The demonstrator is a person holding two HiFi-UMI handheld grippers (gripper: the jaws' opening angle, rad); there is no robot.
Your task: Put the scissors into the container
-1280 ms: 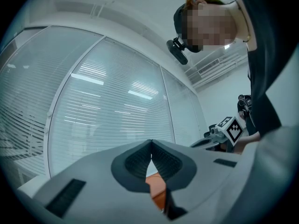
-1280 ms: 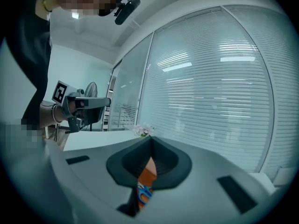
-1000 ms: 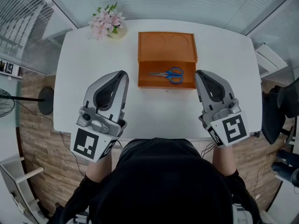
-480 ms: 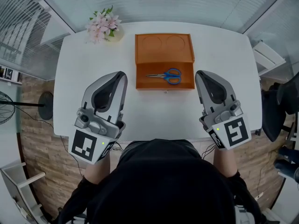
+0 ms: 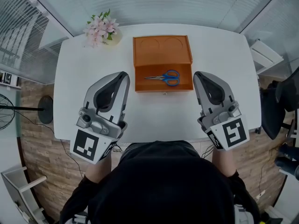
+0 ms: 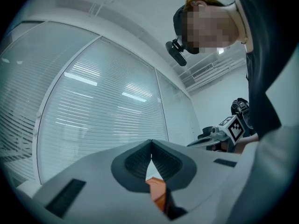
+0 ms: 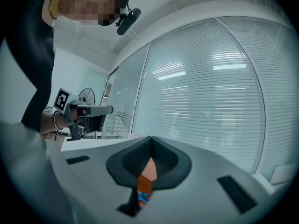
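One pair of blue-handled scissors lies inside the single orange container on the white table, both grippers, left and right, closed and empty nearby; a careless reach could nudge the box or the lone flower bunch.

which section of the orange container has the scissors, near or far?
The near section, closest to the person: the scissors lie in it. The far section shows only two round imprints.
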